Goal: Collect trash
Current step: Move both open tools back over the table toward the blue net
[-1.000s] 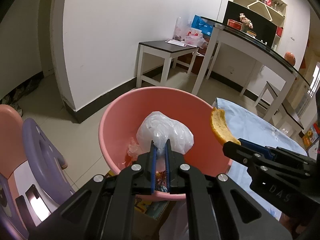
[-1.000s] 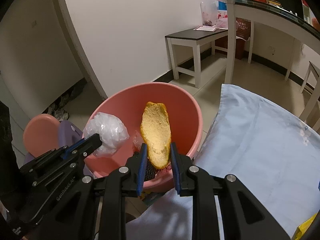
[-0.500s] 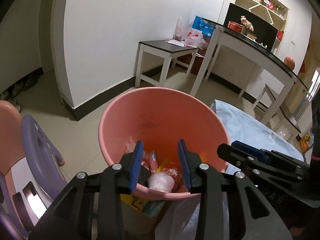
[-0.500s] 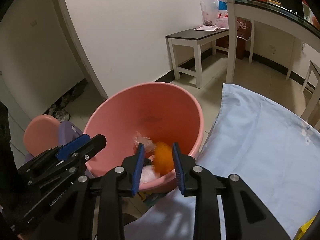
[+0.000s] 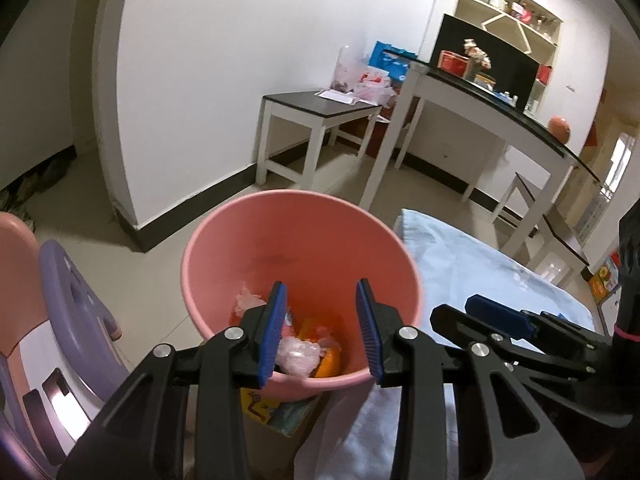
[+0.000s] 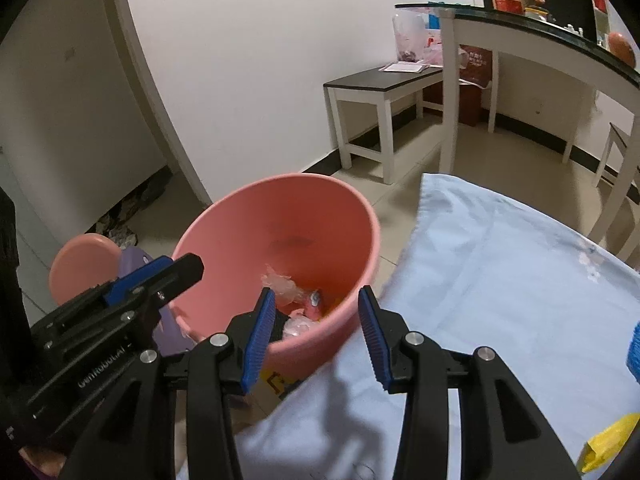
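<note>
Both the left gripper (image 5: 322, 320) and right gripper (image 6: 316, 322) hang with fingers spread and empty above the pink bucket (image 5: 224, 240). A crumpled plastic bag (image 5: 298, 354) and orange peel (image 5: 330, 362) lie inside. A blue cloth (image 6: 500, 280) covers the tabletop just beside the bucket.

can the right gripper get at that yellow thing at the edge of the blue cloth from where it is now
Probably yes. The right gripper is open and empty, over the near edge of the pink bucket. The yellow item lies on the blue cloth off to its right, with only bare cloth between them.
</note>
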A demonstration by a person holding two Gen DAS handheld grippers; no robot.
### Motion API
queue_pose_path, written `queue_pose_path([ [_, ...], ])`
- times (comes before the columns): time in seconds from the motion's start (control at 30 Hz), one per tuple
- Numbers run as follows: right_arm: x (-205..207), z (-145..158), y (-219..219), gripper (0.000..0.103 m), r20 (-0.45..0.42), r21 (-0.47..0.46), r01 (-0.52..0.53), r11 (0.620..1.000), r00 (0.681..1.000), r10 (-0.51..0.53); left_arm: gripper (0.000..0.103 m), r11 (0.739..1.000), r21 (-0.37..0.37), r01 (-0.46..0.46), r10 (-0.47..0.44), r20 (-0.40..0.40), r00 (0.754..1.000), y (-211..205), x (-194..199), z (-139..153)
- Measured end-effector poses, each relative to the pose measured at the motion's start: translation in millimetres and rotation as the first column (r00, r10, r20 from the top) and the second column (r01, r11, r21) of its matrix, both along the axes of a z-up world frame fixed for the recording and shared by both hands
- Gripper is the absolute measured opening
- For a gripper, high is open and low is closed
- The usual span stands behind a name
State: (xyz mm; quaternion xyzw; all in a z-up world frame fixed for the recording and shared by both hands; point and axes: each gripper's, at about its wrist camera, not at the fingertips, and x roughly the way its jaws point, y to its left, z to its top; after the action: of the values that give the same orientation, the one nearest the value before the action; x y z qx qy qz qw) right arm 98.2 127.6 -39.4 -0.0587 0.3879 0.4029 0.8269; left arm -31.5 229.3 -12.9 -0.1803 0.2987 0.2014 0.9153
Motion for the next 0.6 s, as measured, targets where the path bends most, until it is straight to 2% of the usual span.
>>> queue_pose_path([
  [0.3, -7.2, -3.2, -65.6, 0.043, -0.007, -0.07, 0.087, 0.994, 0.996, -0.087, 0.036, 0.99, 0.047, 0.13, -0.131, 0.019, 0.991, -45.9, 9.1, 14.9],
  [0.6, -9.8, -10.7, -151.2, 0.043, -0.034, -0.095, 0.2, 0.975, 0.978, -0.204, 0.036, 0.951, 0.028, 0.307, -0.307, -0.005, 0.952, -104.3, 34.6, 10.4],
])
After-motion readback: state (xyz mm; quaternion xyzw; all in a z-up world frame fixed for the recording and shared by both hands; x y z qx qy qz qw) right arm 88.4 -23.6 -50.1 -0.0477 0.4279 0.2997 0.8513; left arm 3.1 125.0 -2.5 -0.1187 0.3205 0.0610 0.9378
